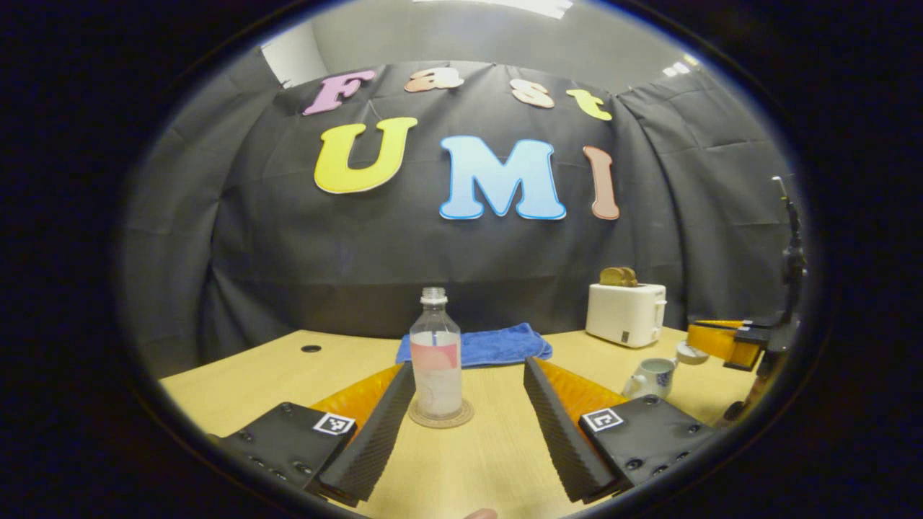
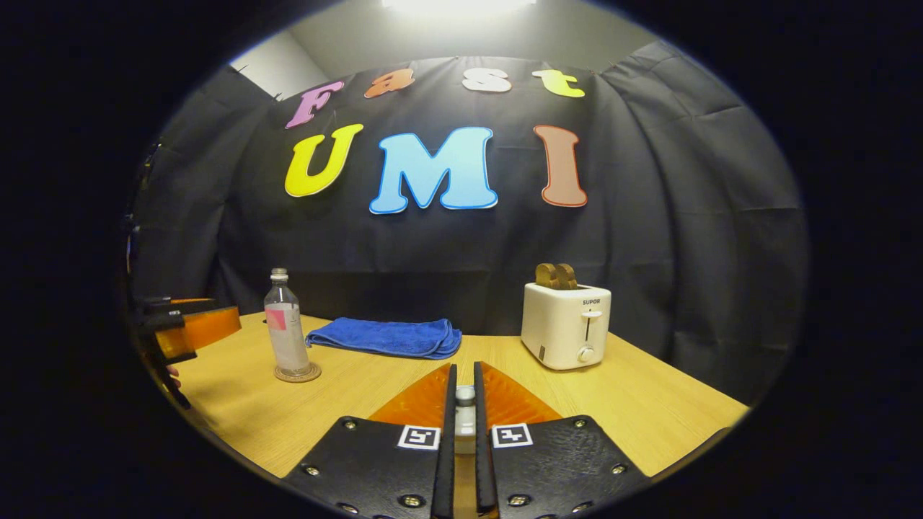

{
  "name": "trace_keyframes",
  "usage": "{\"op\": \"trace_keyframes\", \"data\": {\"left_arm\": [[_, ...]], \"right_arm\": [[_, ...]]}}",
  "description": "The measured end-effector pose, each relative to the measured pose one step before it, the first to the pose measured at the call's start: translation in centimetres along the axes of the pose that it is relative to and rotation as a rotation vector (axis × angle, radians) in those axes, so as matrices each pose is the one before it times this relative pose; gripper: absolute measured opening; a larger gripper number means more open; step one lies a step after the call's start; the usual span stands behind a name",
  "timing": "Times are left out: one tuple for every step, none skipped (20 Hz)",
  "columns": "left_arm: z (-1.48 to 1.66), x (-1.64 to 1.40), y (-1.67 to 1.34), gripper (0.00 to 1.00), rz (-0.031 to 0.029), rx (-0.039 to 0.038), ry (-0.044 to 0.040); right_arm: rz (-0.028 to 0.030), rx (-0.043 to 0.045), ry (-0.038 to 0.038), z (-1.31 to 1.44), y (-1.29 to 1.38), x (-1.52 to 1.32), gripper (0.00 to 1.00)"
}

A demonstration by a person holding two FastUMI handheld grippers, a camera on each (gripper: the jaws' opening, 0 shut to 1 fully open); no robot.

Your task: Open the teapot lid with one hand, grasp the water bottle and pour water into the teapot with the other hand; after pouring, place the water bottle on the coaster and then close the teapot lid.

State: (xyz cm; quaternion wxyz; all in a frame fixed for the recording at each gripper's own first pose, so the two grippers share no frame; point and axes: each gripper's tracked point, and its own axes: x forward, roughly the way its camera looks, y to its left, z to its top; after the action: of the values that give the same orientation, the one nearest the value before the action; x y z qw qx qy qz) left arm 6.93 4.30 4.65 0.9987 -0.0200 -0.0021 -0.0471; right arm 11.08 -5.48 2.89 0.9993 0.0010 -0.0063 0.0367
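Holding our right tongs [image 2: 462,432] pinched on the teapot lid [image 2: 465,393] and left tongs [image 1: 469,425] spread behind the water bottle [image 1: 435,353] on its coaster [image 1: 440,416], we risk dropping the lid beside the teapot [image 1: 651,376].

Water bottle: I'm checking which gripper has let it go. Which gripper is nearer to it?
Left. The left gripper is open, its fingers apart on either side of the water bottle on its coaster. The right gripper, shut on the lid, is off to the side, by the teapot.
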Motion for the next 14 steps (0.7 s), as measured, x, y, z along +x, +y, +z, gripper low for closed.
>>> {"op": "trace_keyframes", "data": {"left_arm": [[-0.09, -0.157, -0.075, 1.0, 0.00212, 0.00766, 0.00285], [-0.243, -0.102, -0.025, 1.0, -0.00023, 0.00451, -0.00069], [-0.041, -0.166, -0.31, 1.0, -0.00771, -0.00481, 0.00378], [-0.047, -0.028, -0.201, 1.0, -0.0048, -0.00484, 0.00139], [-0.198, 0.121, 0.215, 1.0, 0.00269, -0.00218, 0.00332], [-0.142, 0.122, 0.036, 1.0, -0.00032, -0.00514, 0.00248], [-0.285, 0.107, 0.01, 1.0, -0.00104, -0.00843, 0.00686], [-0.122, -0.055, -0.016, 1.0, -0.00042, -0.00489, 0.00271], [-0.101, 0.028, 0.102, 1.0, -0.0009, -0.0043, 0.00022], [0.063, -0.027, 0.014, 1.0, 0.0001, -0.00036, -0.00218], [0.01, 0.026, 0.085, 1.0, 0.00177, 0.00103, -0.00342], [0.019, 0.036, 0.01, 1.0, -0.0005, -0.00193, 0.00124], [-0.071, -0.118, -0.003, 1.0, -0.002, -0.0008, 0.00317], [-0.117, -0.074, 0.046, 1.0, 0.00183, 0.00069, 0.00174]], "right_arm": [[-0.00319, 0.00166, 0.01082, -0.342, -0.28, 0.807, 0.12], [-0.00296, -0.01168, 0.01215, -0.434, -0.132, 0.707, 0.12], [-0.00228, -0.01185, 0.01074, -0.292, -0.2, 0.703, 0.12], [0.00305, -0.0085, -0.00238, -0.079, 0.188, 0.546, 0.12], [-0.00293, -0.00801, 0.00069, -0.028, 0.046, 0.304, 0.12], [0.00045, -0.00032, 0.00026, -0.074, 0.071, 0.353, 0.12], [-0.00231, -0.00196, 0.01173, -0.451, 0.112, 0.531, 0.12], [0.00015, 0.00437, 0.00926, -0.385, 0.044, 0.351, 0.12], [0.0009, 0.00117, 0.00628, -0.278, 0.119, 0.201, 0.12], [-0.00267, 0.00254, 0.00281, 0.06, 0.197, 0.317, 0.12], [0.00353, 0.00625, 0.00703, -0.266, 0.157, 0.279, 0.12], [-0.00632, -0.00011, 0.0074, -0.253, -0.009, 0.179, 0.12], [0.00481, 0.00351, 0.00562, -0.245, 0.099, 0.074, 0.12], [0.00287, 0.00198, 0.01343, -0.35, 0.028, -0.046, 0.12]]}}
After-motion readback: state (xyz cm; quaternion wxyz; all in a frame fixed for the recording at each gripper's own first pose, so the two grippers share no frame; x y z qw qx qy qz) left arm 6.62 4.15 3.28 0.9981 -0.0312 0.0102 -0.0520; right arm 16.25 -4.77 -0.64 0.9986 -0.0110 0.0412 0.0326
